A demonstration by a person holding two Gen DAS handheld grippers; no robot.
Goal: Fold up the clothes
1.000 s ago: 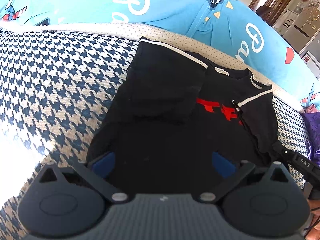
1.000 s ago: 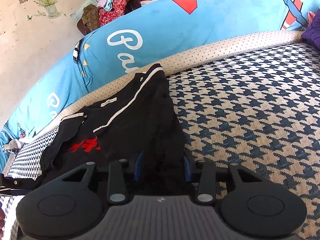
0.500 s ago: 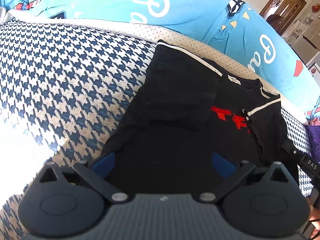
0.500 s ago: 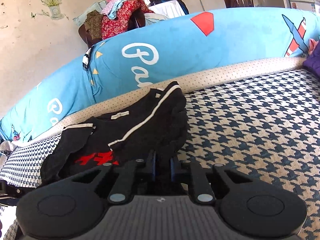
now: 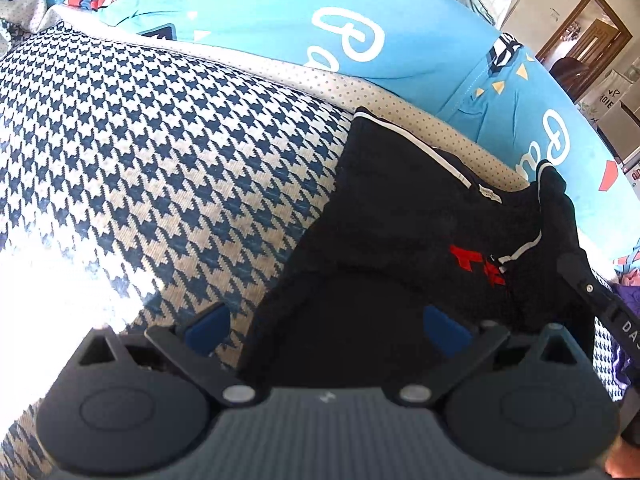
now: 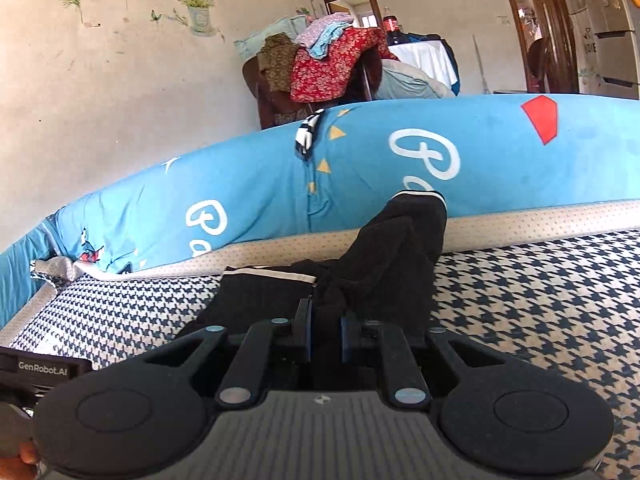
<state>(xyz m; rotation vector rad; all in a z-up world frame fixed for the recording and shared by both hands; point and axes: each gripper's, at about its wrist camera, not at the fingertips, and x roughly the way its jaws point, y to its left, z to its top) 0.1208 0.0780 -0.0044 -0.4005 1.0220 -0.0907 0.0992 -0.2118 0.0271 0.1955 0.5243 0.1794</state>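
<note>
1. Right gripper [image 6: 325, 330]: pinched on a bunched fold of the black shirt [image 6: 384, 264], cloth raised off the bed [image 6: 540, 300].
2. Left gripper [image 5: 328, 326]: spread wide, nothing clamped, held over the shirt's hem.
3. Shirt is spread on the houndstooth bed, collar toward the blue bolster [image 5: 260, 20].

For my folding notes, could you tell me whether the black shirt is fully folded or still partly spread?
Partly folded: the black shirt has both sleeves turned in, but its lower body lies spread.
</note>
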